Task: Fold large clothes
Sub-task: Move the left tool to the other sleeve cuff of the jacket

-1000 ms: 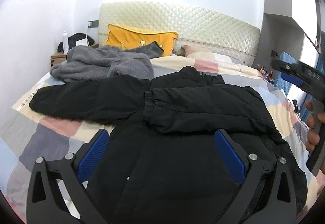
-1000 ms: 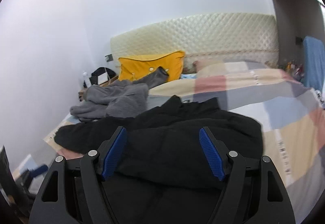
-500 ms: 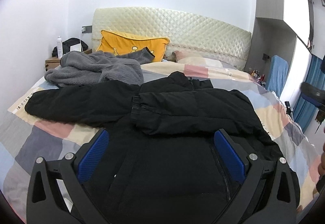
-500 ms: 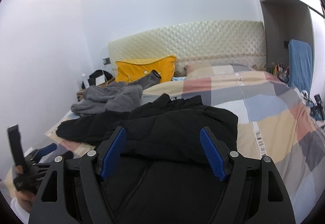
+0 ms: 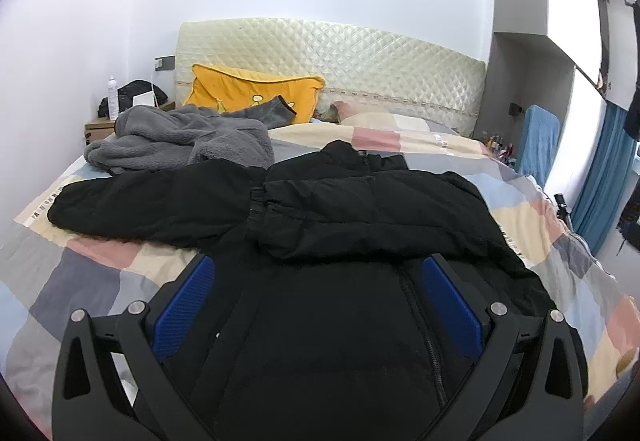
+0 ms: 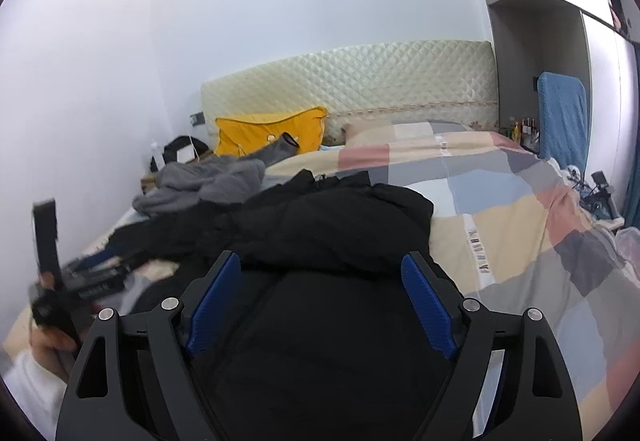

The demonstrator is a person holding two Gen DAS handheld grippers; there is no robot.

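Black padded jacket lay on the patchwork bed, one sleeve folded across its chest, the other (judging by this) due next; the left gripper hung wide and empty above it. Rightward view: the right gripper, jaws just widening, gripped nothing.

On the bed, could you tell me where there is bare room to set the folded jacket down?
The checked quilt lies bare to the right of the black jacket, up to the pillow by the headboard. The left side is crowded: the grey fleece and the jacket's outstretched sleeve.
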